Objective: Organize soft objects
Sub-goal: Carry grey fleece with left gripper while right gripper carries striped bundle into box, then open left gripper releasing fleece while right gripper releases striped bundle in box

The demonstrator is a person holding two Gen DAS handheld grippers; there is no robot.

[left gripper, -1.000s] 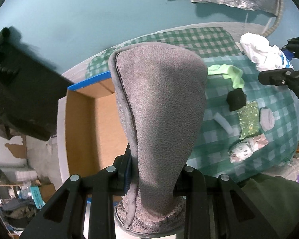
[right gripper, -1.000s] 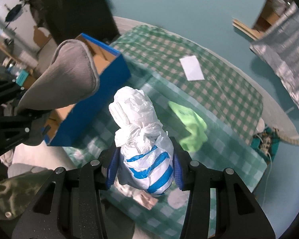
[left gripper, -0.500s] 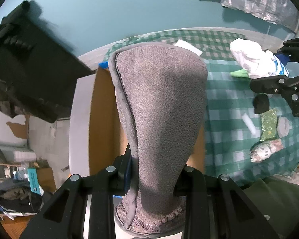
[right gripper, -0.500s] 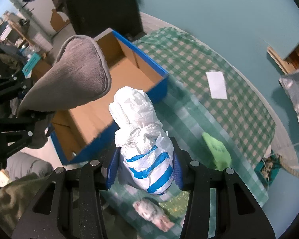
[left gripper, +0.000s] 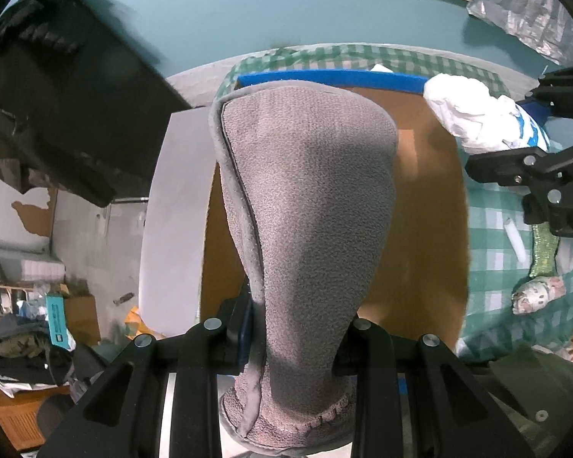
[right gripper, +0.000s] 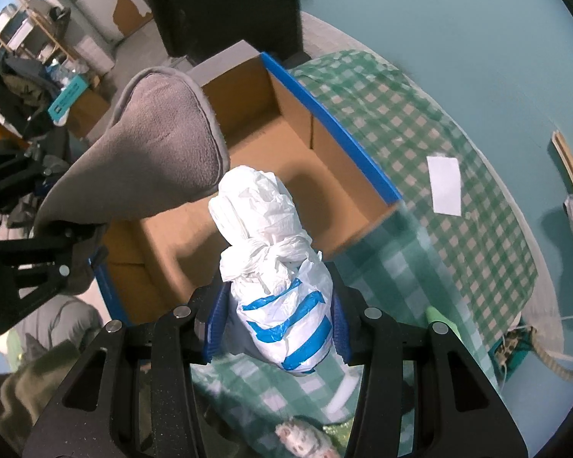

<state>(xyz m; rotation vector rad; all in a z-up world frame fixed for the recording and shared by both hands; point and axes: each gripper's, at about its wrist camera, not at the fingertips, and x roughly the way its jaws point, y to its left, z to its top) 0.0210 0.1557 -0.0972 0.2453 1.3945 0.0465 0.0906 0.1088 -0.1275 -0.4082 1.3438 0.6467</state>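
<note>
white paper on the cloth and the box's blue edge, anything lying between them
Nothing: in the right wrist view only bare green checked tablecloth separates the white paper from the box's blue edge.

- Black plastic left gripper (left gripper: 298,343), finger arms slotted, round silver screws on top.
- Blue ribbed pads inside right gripper (right gripper: 279,324); same black frame and silver screws.
- Olive-green sleeve (right gripper: 15,393) at lower left; dark green cloth with a snap, lower right of left view.

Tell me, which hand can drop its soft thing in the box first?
Probably the left. The left gripper holds the grey slipper right above the cardboard box, while the right gripper's knotted plastic bag hangs nearer the box's edge.
</note>
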